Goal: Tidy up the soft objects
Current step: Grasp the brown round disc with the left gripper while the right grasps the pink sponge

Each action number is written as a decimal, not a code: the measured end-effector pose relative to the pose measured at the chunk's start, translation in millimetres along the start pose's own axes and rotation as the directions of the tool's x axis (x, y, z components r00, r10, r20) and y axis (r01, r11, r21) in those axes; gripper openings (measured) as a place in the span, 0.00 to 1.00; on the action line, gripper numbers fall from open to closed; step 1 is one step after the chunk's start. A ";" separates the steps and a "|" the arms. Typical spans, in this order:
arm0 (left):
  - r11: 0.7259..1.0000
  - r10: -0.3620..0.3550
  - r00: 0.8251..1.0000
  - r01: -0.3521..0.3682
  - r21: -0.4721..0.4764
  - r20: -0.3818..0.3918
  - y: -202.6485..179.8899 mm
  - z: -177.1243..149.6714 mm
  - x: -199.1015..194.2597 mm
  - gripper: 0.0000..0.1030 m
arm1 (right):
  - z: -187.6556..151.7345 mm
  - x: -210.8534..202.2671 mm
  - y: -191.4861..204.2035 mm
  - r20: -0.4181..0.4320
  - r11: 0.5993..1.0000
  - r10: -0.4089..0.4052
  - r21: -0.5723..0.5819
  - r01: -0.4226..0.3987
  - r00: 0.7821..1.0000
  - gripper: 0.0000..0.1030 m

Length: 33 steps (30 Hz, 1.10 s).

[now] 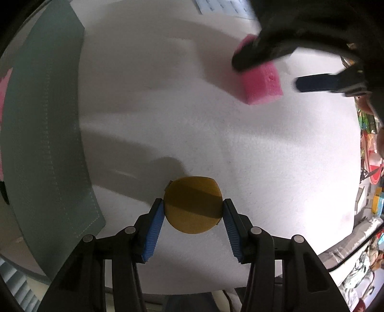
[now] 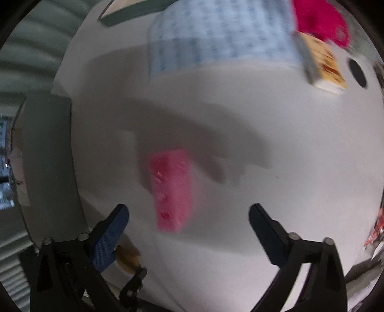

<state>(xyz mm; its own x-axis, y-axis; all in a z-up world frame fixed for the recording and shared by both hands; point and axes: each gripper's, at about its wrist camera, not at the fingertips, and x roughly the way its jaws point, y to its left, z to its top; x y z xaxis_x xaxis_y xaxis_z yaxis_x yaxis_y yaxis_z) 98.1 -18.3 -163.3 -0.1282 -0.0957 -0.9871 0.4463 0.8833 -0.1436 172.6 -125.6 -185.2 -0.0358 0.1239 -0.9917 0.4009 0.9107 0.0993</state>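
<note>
My left gripper (image 1: 193,211) is shut on a mustard-yellow round soft pad (image 1: 192,216), with its blue pads pressed on the two sides, over the white tabletop (image 1: 264,168). A pink sponge block (image 1: 261,84) lies further off to the right. My right gripper (image 1: 266,73) is over it with a finger on either side. In the blurred right wrist view, the right gripper (image 2: 188,211) stands open around the pink sponge (image 2: 171,189). The sponge is nearer the left finger and neither pad touches it. The yellow pad (image 2: 127,259) peeks out at the lower left.
A green mat (image 1: 48,120) covers the table's left side, with something pink (image 1: 3,96) at its far edge. Beyond the sponge lie a blue checked cloth (image 2: 216,36), a magenta item (image 2: 319,21), a yellow-and-white box (image 2: 321,62) and a black disc (image 2: 357,72). Clutter lines the right table edge.
</note>
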 end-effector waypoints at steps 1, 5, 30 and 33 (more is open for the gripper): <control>1.000 -0.003 1.000 0.003 0.000 0.000 0.8 0.4 0.5 0.49 | 0.3 4.3 0.8 -0.019 1.000 -0.007 -0.005 0.007 1.000 0.64; 1.000 -0.010 1.000 0.010 0.012 0.003 3.3 -8.1 -1.3 0.49 | -0.8 15.1 -8.0 -0.065 0.999 0.029 0.046 -0.026 0.997 0.21; 0.962 -0.034 0.992 0.000 0.274 0.120 -27.2 -19.5 -65.1 0.49 | -132.6 -52.5 -80.1 0.038 0.956 0.074 0.283 -0.082 0.997 0.21; 0.953 -0.037 0.989 -0.009 0.301 0.146 -25.5 -24.5 -76.0 0.49 | -134.7 -62.8 -80.3 0.054 0.948 0.077 0.306 -0.089 0.996 0.21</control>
<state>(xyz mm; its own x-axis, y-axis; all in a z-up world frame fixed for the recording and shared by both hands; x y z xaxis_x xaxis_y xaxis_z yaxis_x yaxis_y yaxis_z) 74.7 -22.3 -82.9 -0.0140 -0.1946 -0.9808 0.6936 0.7046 -0.1497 19.4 -153.5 -119.9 0.0446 0.1717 -0.9841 0.6630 0.7318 0.1577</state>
